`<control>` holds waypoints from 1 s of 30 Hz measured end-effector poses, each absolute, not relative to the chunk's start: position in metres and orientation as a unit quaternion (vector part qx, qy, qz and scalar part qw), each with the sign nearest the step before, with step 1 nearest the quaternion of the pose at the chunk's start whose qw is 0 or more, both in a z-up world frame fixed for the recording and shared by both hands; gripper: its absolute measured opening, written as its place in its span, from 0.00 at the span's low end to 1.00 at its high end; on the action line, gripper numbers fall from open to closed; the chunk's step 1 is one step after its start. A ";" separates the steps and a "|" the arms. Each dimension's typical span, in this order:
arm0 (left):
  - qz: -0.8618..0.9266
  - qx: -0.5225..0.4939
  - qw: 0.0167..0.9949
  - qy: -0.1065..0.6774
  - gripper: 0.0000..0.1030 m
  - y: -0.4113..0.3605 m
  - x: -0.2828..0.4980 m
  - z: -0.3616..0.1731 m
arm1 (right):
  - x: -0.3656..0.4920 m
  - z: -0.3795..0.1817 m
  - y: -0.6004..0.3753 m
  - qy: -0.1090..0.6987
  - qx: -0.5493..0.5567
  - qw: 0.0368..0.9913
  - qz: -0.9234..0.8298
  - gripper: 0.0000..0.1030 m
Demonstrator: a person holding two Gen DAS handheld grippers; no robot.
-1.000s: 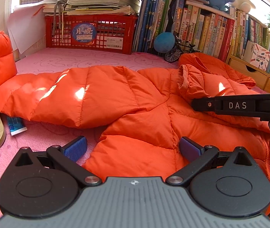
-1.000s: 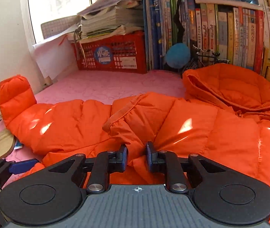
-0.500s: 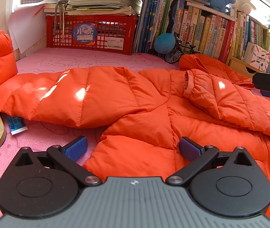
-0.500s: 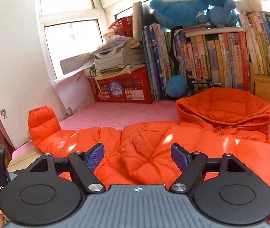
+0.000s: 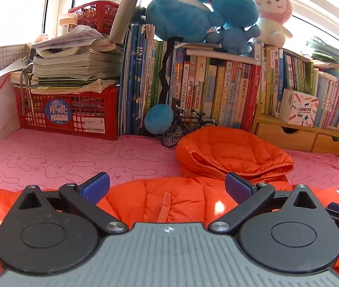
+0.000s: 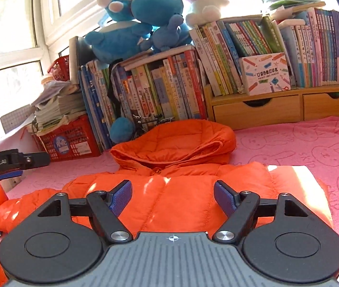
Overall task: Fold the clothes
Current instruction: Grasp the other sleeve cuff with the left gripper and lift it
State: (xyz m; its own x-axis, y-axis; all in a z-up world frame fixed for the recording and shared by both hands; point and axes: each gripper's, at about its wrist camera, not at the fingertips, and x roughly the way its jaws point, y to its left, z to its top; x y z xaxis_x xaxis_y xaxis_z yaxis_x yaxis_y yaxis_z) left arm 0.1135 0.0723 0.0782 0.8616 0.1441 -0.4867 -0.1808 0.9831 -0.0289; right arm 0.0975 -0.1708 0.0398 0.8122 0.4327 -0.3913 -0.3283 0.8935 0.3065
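I have both grippers lifted off the orange puffer jacket (image 6: 181,198), which lies spread on the pink bunny-print cover (image 6: 312,148), hood (image 6: 176,143) toward the bookshelf (image 6: 288,47) and the near sleeve trailing off to my left. My right gripper (image 6: 172,196) has its jaws released; they have just been opening and nothing sits between the blue pads, only the jacket's chest below them. My left gripper (image 5: 167,187) is spread wide too and holds nothing, hovering above the jacket's upper back.

The main risk I see is the fabric itself. This padding is springy and slick, so any fold I have laid is likely to creep open while neither gripper is pinning it. If I pinch only the top shell, I expect the layers to slide apart and the fold to come out crooked.

The hood is the second worry. It sits bunched and cupped just beside the toy bicycle (image 5: 181,129) and the blue plush ball (image 5: 158,118) at the foot of the books. A careless sweep to flip it inward could knock the bicycle over or drag it onto the jacket.

Third, my two grippers are close: the left one shows at the left edge of the right wrist view, the right one at the right edge of the left view. If I cross toward the same sleeve, they could collide or snag the same fabric.
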 end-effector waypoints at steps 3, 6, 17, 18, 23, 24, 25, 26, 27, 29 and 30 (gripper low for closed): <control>0.125 -0.008 0.943 0.309 1.00 0.067 0.133 0.047 | 0.102 0.028 -0.176 0.251 0.117 0.940 0.197 0.73; 0.129 -0.025 0.933 0.334 1.00 0.079 0.125 0.021 | 0.102 0.022 -0.177 0.264 0.084 0.944 0.177 0.73; 0.143 -0.031 0.932 0.332 1.00 0.081 0.116 0.020 | 0.087 0.027 -0.180 0.197 0.042 0.975 0.091 0.83; 0.143 -0.041 0.932 0.330 1.00 0.083 0.113 0.022 | 0.089 0.026 -0.177 0.209 0.039 0.972 0.099 0.85; 0.168 -0.076 0.949 0.255 0.97 0.100 0.067 0.057 | 0.106 0.014 -0.158 0.269 -0.001 0.959 0.086 0.90; 0.182 -0.074 0.951 0.238 0.97 0.108 0.056 0.064 | 0.106 0.013 -0.156 0.269 -0.003 0.959 0.085 0.90; 0.199 -0.071 0.952 0.222 0.97 0.117 0.045 0.072 | 0.106 0.013 -0.156 0.269 -0.003 0.959 0.085 0.90; 0.223 -0.067 0.951 0.205 0.98 0.130 0.034 0.079 | 0.106 0.012 -0.156 0.269 -0.002 0.959 0.085 0.90; 0.248 -0.063 0.948 0.191 0.99 0.144 0.024 0.085 | 0.106 0.012 -0.156 0.270 -0.001 0.959 0.086 0.90; 0.301 -0.053 0.935 0.181 1.00 0.176 0.013 0.091 | 0.105 0.012 -0.155 0.270 0.000 0.959 0.086 0.90; 0.330 -0.047 0.926 0.178 1.00 0.192 0.008 0.092 | 0.105 0.012 -0.155 0.271 0.000 0.959 0.086 0.91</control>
